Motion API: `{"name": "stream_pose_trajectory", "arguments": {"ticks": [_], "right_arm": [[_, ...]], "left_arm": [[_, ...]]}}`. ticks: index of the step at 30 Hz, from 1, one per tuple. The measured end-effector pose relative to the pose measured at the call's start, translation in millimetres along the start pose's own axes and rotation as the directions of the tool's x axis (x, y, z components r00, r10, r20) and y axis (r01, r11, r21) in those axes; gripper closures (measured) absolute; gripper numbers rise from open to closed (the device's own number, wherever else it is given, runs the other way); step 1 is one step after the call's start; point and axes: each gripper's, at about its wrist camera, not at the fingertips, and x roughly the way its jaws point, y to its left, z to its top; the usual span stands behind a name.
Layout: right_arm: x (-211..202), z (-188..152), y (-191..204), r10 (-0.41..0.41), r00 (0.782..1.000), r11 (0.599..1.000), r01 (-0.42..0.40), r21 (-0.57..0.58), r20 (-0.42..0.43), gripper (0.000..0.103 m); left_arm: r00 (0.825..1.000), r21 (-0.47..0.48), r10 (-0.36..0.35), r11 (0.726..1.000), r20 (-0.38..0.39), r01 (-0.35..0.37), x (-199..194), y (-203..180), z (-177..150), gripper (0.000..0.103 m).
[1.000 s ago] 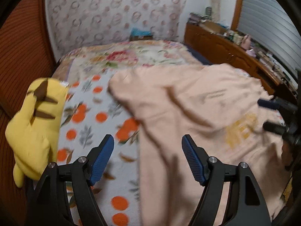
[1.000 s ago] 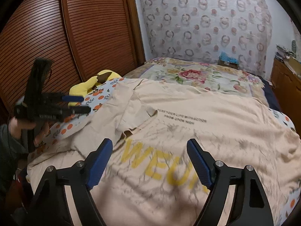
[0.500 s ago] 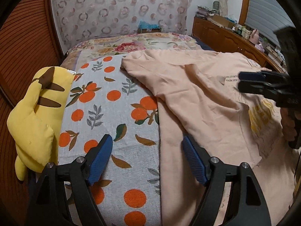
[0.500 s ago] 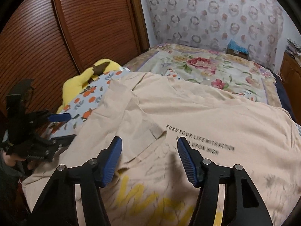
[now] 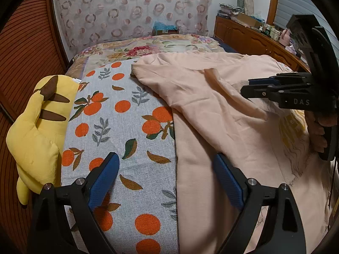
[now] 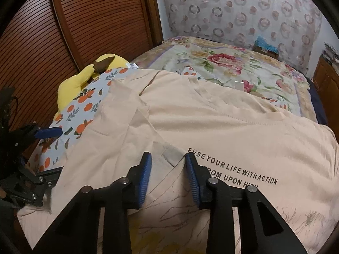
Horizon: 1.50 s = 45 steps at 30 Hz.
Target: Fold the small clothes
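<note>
A peach T-shirt point(image 5: 211, 105) point(image 6: 211, 116) with black lettering and yellow letters lies spread on the bed, its left sleeve folded in over the body. My right gripper point(image 6: 168, 158) is low over the shirt. Its jaws are closing, with the corner of the folded flap point(image 6: 172, 155) between the blue pads, which stand clear of the cloth. The left wrist view shows the right gripper point(image 5: 247, 85) from the side, in a hand. My left gripper point(image 5: 165, 160) straddles the shirt's left edge, its jaws opening wide and gripping nothing. It also appears at the left of the right wrist view point(image 6: 50, 151).
An orange-print cloth point(image 5: 118, 116) lies under the shirt, over a floral bedspread point(image 6: 233, 63). A yellow plush toy point(image 5: 36, 127) sits at the bed's left edge by slatted wooden doors point(image 6: 84, 21). A wooden dresser point(image 5: 243, 38) lines the right wall.
My right gripper has moved forward over the shirt to the folded flap's corner, and its jaws have narrowed. The left gripper's jaws have widened and it has stayed near the shirt's edge.
</note>
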Motion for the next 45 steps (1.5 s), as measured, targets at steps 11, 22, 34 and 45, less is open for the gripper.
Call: {"name": "stream_pose_trajectory", "arguments": {"ticks": [11,22,34,45], "right_arm": [[-12,-6,-1,0.029,0.998,1.0,-0.029,0.011,0.064,0.099],[-28,-21,-9,-0.057,0.997,0.998,0.056,0.035,0.056,0.099],[-24,-29,6,-0.145,0.988,0.989,0.147,-0.032,0.053,0.071],[-13,-25,-6,-0.141,0.99,0.99,0.141,-0.007,0.029,0.038]], "left_arm": [[1.0,0.0,0.0,1.0,0.0,0.0,0,0,0,0.012],[1.0,0.001,0.001,1.0,-0.001,-0.001,0,1,0,0.012],[1.0,0.0,0.001,1.0,-0.001,-0.001,0,0,0,0.011],[0.994,-0.067,-0.013,0.998,0.111,0.02,-19,4,3,0.011]]}}
